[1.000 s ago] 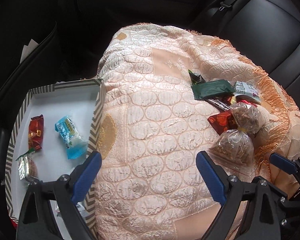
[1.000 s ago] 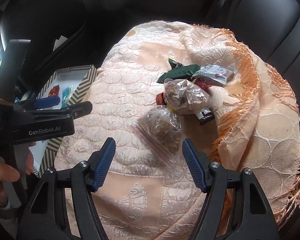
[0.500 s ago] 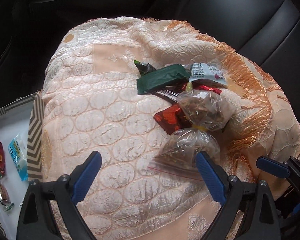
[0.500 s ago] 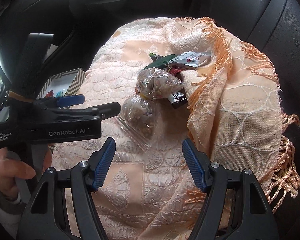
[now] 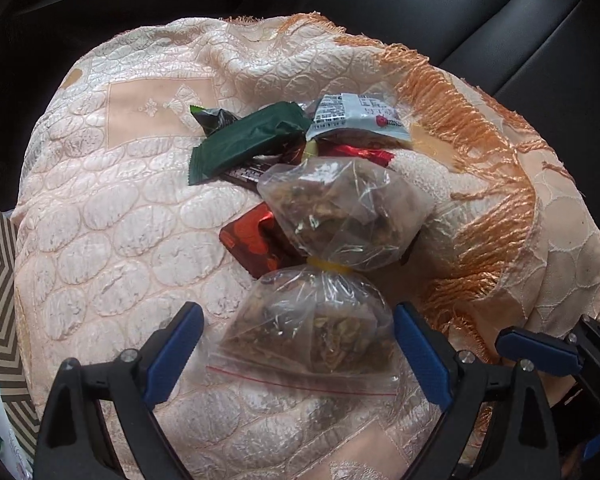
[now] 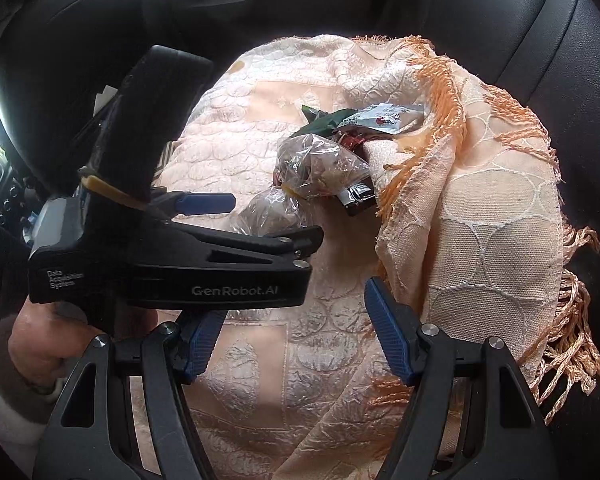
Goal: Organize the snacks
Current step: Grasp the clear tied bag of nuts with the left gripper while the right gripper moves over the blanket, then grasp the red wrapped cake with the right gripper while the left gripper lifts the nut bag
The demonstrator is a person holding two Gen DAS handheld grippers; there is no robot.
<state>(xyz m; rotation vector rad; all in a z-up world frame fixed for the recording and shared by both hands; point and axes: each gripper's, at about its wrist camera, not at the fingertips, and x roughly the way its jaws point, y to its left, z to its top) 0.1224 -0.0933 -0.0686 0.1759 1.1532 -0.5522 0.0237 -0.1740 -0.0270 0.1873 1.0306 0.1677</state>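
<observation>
A heap of snacks lies on a peach quilted cloth (image 5: 112,216) over a car seat. Nearest is a clear zip bag of nuts (image 5: 320,332), joined by a yellow tie to a second clear bag (image 5: 340,212). Behind them lie a red packet (image 5: 252,240), a green packet (image 5: 248,140) and a white packet (image 5: 356,116). My left gripper (image 5: 298,348) is open, its blue pads on either side of the nearest nut bag; it also shows in the right wrist view (image 6: 268,216). My right gripper (image 6: 296,332) is open and empty, behind the left one.
A striped-rim tray (image 5: 4,280) shows at the far left edge. The cloth's orange fringe (image 5: 480,152) folds over at the right. Black car seats (image 6: 540,40) surround the cloth. A hand (image 6: 48,340) holds the left gripper.
The left gripper has swung right, away from the tray, and closed in on the snack heap until the nearest nut bag sits between its pads. The right gripper has drawn back.
</observation>
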